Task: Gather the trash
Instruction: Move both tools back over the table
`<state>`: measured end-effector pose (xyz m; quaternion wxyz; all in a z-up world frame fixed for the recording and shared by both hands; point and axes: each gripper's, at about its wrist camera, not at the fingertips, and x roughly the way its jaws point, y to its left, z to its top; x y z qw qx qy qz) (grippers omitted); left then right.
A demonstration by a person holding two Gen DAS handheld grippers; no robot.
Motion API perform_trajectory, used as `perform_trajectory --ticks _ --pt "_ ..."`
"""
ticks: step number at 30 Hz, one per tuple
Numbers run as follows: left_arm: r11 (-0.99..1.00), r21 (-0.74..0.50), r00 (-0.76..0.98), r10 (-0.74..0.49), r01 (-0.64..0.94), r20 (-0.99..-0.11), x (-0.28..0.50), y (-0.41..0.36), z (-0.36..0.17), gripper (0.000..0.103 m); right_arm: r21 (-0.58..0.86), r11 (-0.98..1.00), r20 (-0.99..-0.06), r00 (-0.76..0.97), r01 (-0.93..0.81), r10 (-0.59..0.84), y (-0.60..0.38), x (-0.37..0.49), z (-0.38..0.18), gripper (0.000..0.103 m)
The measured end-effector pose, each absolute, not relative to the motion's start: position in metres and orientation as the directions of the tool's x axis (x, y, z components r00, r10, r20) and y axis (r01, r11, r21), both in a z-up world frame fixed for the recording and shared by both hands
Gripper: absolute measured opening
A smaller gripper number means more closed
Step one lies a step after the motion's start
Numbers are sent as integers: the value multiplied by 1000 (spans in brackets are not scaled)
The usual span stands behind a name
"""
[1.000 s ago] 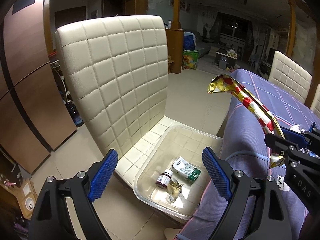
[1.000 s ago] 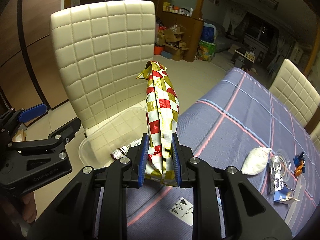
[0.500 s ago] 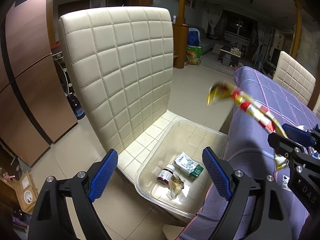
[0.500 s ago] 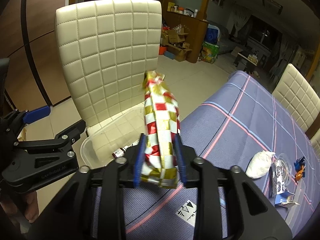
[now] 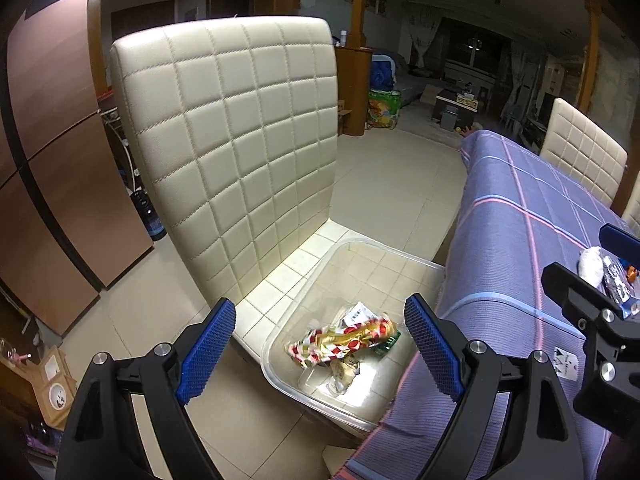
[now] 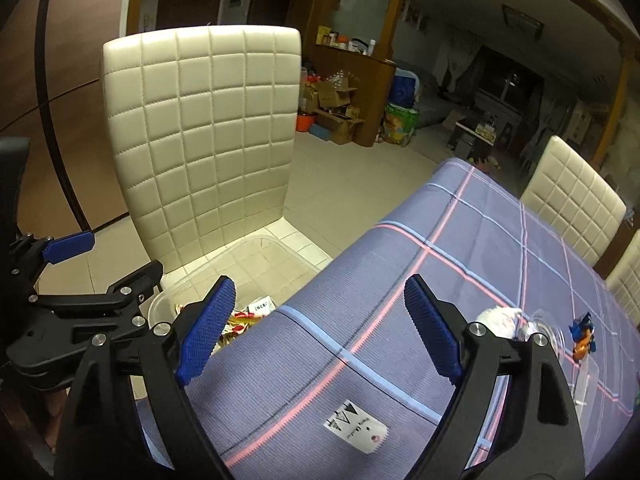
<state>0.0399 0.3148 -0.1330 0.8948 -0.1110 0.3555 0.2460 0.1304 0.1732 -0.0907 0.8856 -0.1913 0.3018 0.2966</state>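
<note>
A clear plastic bin (image 5: 362, 248) stands on the seat of a cream quilted chair (image 5: 236, 148). In it lies the red, white and gold checked wrapper (image 5: 344, 340), on top of other trash. My left gripper (image 5: 320, 344) hangs open above the bin with nothing between its blue pads. My right gripper (image 6: 316, 324) is over the table's edge; its jaws are opening and hold nothing. The wrapper (image 6: 236, 326) peeks out behind its left finger. On the table farther right lie a white crumpled wad (image 6: 498, 320), a clear round lid and an orange-and-blue wrapper (image 6: 582, 334).
The table wears a purple cloth with pink and blue stripes (image 6: 460, 280), with a white label (image 6: 356, 428) near its front edge. Two more cream chairs (image 6: 572, 200) stand at the far side. A brown cabinet (image 5: 48, 160) fills the left. Tiled floor lies beyond.
My right gripper's jaws spread apart and let go of the checked wrapper, which dropped into the bin. My left gripper stayed open and kept still.
</note>
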Motion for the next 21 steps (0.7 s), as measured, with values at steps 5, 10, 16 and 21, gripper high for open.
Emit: perform_trajectory --ticks 5,10,16,21 --pt "870 -18 643 349 -492 -682 42 299 -126 84 -133 781 -648 650 -610 398 154 133 -87 85" --pt "898 -16 670 317 -440 -671 47 271 -116 84 -116 813 -638 670 -571 380 124 132 -82 84" --pt "943 -4 713 249 -333 -655 60 214 -105 84 -88 872 -618 713 -482 332 66 133 -75 83" --pt "971 12 736 189 -238 -650 71 160 -100 84 -49 921 -614 738 -387 278 4 135 -73 83"
